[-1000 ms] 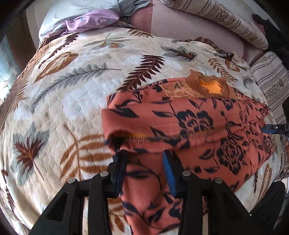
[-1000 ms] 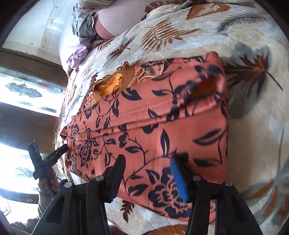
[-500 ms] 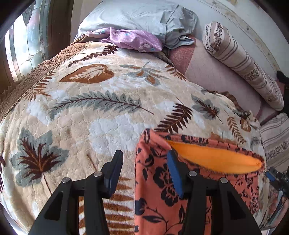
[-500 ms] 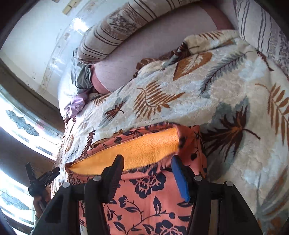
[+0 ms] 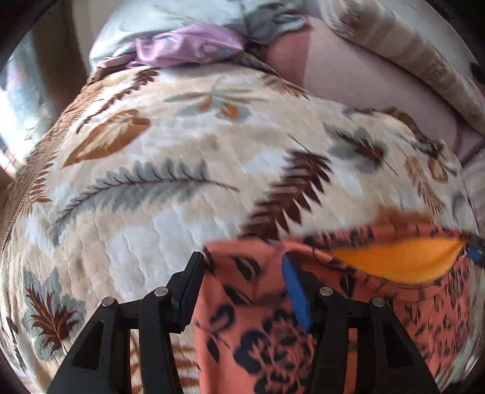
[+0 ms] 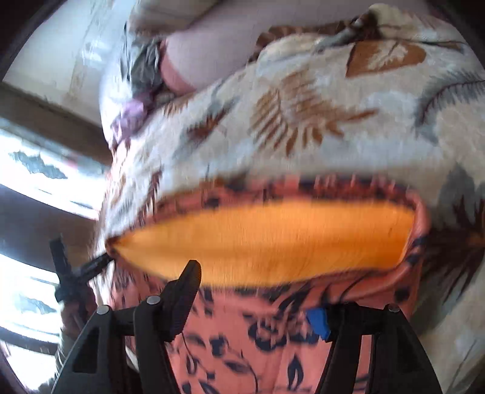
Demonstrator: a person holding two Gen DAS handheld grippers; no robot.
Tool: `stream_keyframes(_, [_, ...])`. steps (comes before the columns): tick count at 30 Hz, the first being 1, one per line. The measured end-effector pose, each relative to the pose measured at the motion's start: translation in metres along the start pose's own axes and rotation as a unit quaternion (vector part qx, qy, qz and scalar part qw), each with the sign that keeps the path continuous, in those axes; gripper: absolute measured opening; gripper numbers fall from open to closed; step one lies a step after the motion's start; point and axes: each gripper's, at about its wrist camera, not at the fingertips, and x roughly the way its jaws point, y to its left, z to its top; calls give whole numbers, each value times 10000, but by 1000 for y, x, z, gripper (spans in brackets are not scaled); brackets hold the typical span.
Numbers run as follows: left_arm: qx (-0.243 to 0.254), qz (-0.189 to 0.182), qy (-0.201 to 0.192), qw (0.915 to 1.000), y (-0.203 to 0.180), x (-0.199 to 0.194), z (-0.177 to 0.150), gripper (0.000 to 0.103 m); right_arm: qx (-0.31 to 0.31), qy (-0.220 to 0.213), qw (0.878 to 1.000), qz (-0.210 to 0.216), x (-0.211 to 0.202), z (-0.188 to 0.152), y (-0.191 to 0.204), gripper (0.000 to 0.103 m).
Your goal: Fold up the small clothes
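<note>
Both cameras are blurred, but the scene reads well enough. The orange flowered garment lies on the leaf-print blanket that covers the bed, at the blanket's near edge. Its top opening gapes, showing a plain yellow-orange lining inside.

Left gripper: spread, jaws just been opening. The garment's left corner lies between the two fingers, and from this view the cloth looks slack there, neither pad visibly pressing it. The blue pad on the right finger stands clear against the fabric; the left finger sits at the cloth's edge, over the blanket.

Right gripper: spread too, jaws also just been opening wider. The flowered cloth runs between and under its fingers, just below the gaping opening, with no pinch to be seen. One blue pad shows at the right finger; the cloth half covers it.

In the right wrist view the left gripper shows as a dark shape at the far left corner of the garment, in front of a bright window.

Up at the far end of the bed: a pale pillow with a purple cloth lying against it, a grey piece beside that, and a striped bolster along the far right edge, with pink sheet showing beneath it
</note>
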Motion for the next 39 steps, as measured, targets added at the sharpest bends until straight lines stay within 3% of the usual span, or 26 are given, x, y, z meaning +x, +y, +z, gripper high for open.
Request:
stream_keyframes(2, [-712,40,6,9975,20,8,12,54,943,-889,9915,-71,-16,20,-30,67])
stream_keyframes(4, [-1138,-236,122,9931,36,5,10,54,1535,-1227,9805,-96,-27,19,-49,67])
stream_keyframes(5, [-1135,-327,50,9930,40,-2,4,54,1479,-1300,9804,-25,-33,13,-49,67])
stream_keyframes(8, [-653,-226,-214,9974,40,-32,-22,54,828,-1156,9898,-83,-50,-20,-32,67])
stream_keyframes(11, [-330,-486,-264,9979,35,-63,-65,59,662,-1078,9917,-240,-73,-73,-28,67])
stream_keyframes(14, [-94,-674,-304,9972,24,-87,-115,62,1204,-1121,9861,-216,-98,-138,-40,69])
stream_keyframes(17, [22,-841,-254,9961,7,-97,-154,63,1814,-930,9788,205,-106,-204,-43,69])
stream_keyframes(20, [130,-808,-272,9963,-12,-100,-173,65,2166,-905,9710,447,-100,-241,-42,69])
stream_keyframes(23, [72,-751,-238,9969,-20,-101,-177,65,2772,-1055,9526,673,-83,-245,-54,69])
stream_keyframes(27, [-369,-1061,-58,9937,-13,-107,-188,65,3669,-1481,9140,897,-67,-238,-68,69])
stream_keyframes(28, [-382,-1061,-57,9936,-12,-109,-190,65,3652,-1625,9124,885,-67,-234,-67,69])
stream_keyframes(29, [-386,-1043,-70,9938,-11,-110,-192,65,3543,-1764,9149,797,-67,-229,-68,63])
stream_keyframes(30, [-385,-992,-62,9943,-9,-112,-193,65,3614,-1795,9119,747,-64,-228,-72,25])
stream_keyframes(31, [-384,-968,-50,9946,-8,-113,-194,65,3722,-1616,9107,773,-56,-227,-77,7])
stream_keyframes(32, [-392,-979,-52,9944,-5,-116,-194,65,3731,-1566,9111,789,-55,-228,-79,8])
stream_keyframes(36, [-480,-886,-435,9940,6,-134,-188,65,2814,-2086,9366,74,-98,-231,-41,8])
stream_keyframes(37, [-509,-878,-489,9936,6,-133,-186,65,2732,-2052,9397,-119,-97,-233,-42,9])
stream_keyframes(39, [-555,-893,-369,9938,2,-121,-182,66,2844,-1422,9473,-389,-73,-238,-63,13])
